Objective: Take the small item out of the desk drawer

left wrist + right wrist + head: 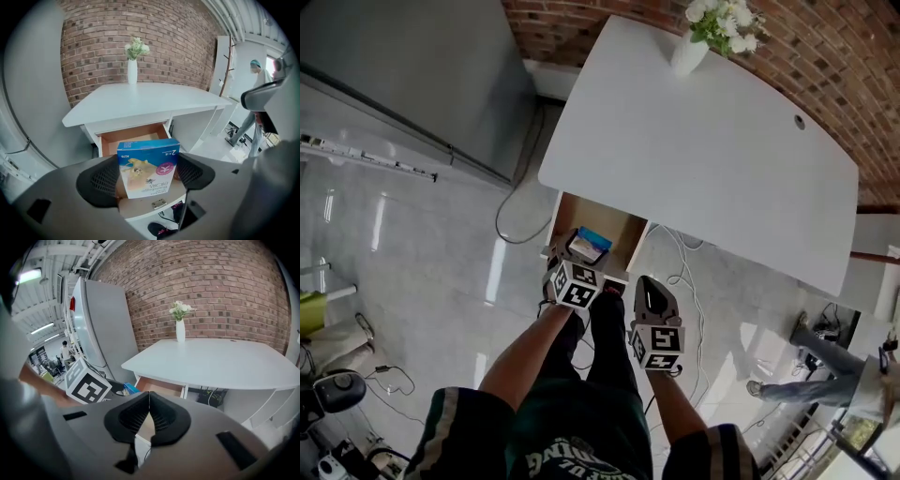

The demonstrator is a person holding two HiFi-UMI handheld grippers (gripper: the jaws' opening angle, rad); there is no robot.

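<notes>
My left gripper [148,174] is shut on a small blue and white box [148,168], held upright in front of the open desk drawer [133,137]. In the head view the box [589,244] sits between the left gripper's jaws [581,251] just above the drawer [614,230], which shows a bare wooden bottom. My right gripper [149,417] is shut with nothing between its pads; it hangs to the right of the left one [653,305], near the drawer's front edge. From the right gripper view a corner of the box [131,388] peeks out beside the left gripper's marker cube [87,381].
The white desk [712,159] carries a white vase of flowers [692,47] at its far edge. A brick wall [164,42] stands behind. Grey cabinets [403,75] are at the left. Cables [684,272] lie on the floor under the desk. A person [806,375] stands at the right.
</notes>
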